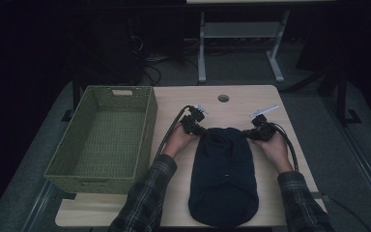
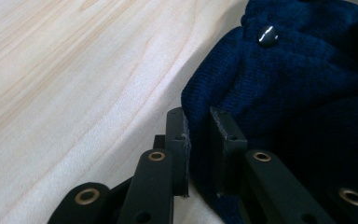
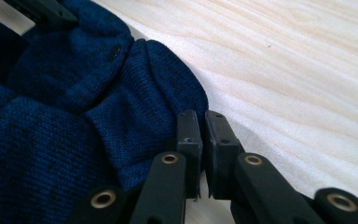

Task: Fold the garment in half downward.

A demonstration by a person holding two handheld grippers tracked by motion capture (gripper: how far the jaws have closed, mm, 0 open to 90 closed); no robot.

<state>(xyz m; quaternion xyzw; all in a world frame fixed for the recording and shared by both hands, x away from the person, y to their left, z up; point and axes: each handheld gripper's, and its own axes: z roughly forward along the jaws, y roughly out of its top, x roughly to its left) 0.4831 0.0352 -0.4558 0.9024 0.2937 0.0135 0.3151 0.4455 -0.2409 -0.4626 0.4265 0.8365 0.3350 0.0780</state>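
Two grippers pinch the far corners of a dark navy knitted garment [image 1: 223, 176] that lies folded lengthwise down the middle of the bench [image 1: 251, 99], its near end just short of the near edge. The left gripper [image 1: 196, 129] sits at the garment's far-left corner; in the left gripper view its fingers [image 2: 177, 135] are clamped on a fold of knit [image 2: 279, 93] right at the cloth's edge, beside a small shiny button [image 2: 267, 35]. The right gripper [image 1: 255, 133] holds the far-right corner; in the right gripper view its fingers [image 3: 189, 135] are drawn almost together on the thin rim of the knit [image 3: 135, 98], where a buttonhole slit shows close by. Bare wood runs beyond both corners toward the far edge, with a round cable hole [image 1: 223, 98] set near it. On the left a green woven basket [image 1: 145, 126] stands along the bench's side, its right wall just beside the left hand [image 1: 178, 140], so room is tight there. The strip of bench to the right of the right hand [image 1: 275, 147] is narrow before the edge drops off.
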